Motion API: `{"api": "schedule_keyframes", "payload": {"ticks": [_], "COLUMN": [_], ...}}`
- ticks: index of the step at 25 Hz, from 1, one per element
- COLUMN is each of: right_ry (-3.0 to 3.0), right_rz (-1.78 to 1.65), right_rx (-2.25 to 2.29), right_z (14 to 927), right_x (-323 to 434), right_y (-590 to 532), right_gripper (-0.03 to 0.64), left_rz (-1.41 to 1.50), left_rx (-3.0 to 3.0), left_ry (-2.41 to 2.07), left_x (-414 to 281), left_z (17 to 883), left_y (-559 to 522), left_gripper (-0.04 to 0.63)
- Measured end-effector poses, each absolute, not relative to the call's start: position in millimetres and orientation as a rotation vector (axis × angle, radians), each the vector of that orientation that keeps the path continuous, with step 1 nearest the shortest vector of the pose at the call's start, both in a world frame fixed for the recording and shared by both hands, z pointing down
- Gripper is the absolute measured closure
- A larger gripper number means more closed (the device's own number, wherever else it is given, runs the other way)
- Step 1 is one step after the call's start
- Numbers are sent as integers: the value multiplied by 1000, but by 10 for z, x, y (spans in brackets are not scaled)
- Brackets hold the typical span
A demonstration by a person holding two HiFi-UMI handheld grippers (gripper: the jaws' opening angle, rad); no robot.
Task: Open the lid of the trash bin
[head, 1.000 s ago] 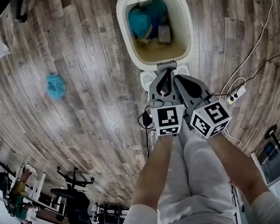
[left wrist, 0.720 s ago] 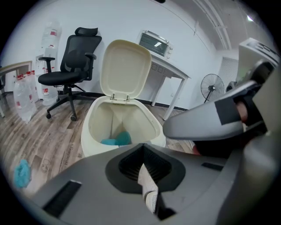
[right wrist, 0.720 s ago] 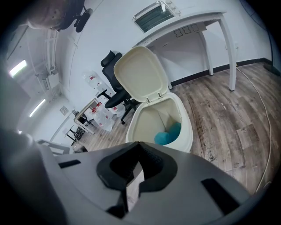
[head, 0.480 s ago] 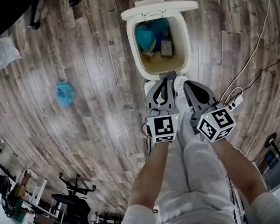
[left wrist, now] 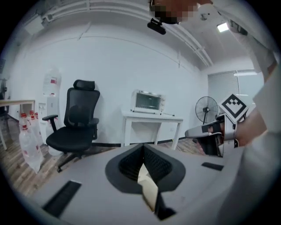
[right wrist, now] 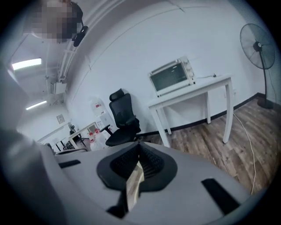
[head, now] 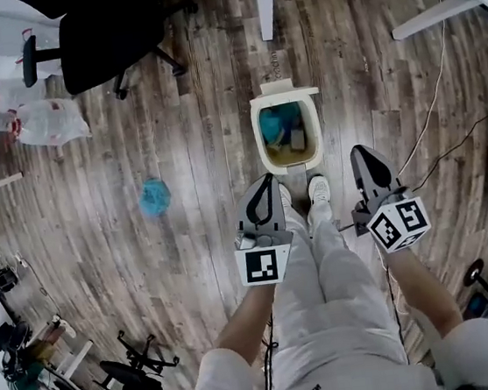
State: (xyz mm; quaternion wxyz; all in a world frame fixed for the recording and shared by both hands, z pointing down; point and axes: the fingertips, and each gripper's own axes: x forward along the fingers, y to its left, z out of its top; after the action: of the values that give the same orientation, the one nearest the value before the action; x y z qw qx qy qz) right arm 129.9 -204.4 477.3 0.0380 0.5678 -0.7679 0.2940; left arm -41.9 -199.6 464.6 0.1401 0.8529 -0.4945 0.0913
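The white trash bin (head: 261, 139) stands on the wood floor ahead of the person's feet. Its lid (head: 277, 88) is tipped up at the back. Blue rubbish (head: 273, 126) and other scraps lie inside. My left gripper (head: 264, 184) hangs shut beside the left leg, well short of the bin. Out by the right leg is my right gripper (head: 362, 156), also shut and apart from the bin. Both gripper views look level into the room, with the left gripper (left wrist: 142, 165) and the right gripper (right wrist: 138, 160) closed on nothing. The bin is out of both gripper views.
A blue crumpled wad (head: 153, 196) lies on the floor left of the bin. A black office chair (head: 110, 38) and a plastic bag (head: 45, 121) stand at the back left. Cables (head: 435, 135) run along the right. A white table (left wrist: 151, 118) with an oven stands by the wall.
The head view has pulled back and up, so the bin looks smaller and farther. Both grippers have drawn away from the bin's front edge and spread apart. The lid stays up.
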Motion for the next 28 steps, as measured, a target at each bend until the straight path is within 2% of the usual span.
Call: {"api": "schedule_keyframes", "payload": {"ticks": [6, 14, 19, 28], "right_ry": [-2531, -2588, -2596, -2535], "right_rz": [670, 519, 359, 339], "right_rx": [1727, 1838, 1968, 2061], "right_z": [3148, 1907, 1319, 1252], "right_x": [1210, 1202, 1333, 1523], "right_y": [-1913, -1488, -1294, -1047], "right_gripper": [600, 600, 600, 600], "left_rz": [90, -45, -106, -81], "left_rx": [2547, 2705, 2799, 2900], "left_ry": [-1507, -1567, -1499, -1431], "left_x": [-663, -1044, -1051, -840], "left_z": [3073, 1745, 1364, 1222], "left_y": [-1915, -1826, -1745, -1595], "left_gripper": [597, 597, 597, 597]}}
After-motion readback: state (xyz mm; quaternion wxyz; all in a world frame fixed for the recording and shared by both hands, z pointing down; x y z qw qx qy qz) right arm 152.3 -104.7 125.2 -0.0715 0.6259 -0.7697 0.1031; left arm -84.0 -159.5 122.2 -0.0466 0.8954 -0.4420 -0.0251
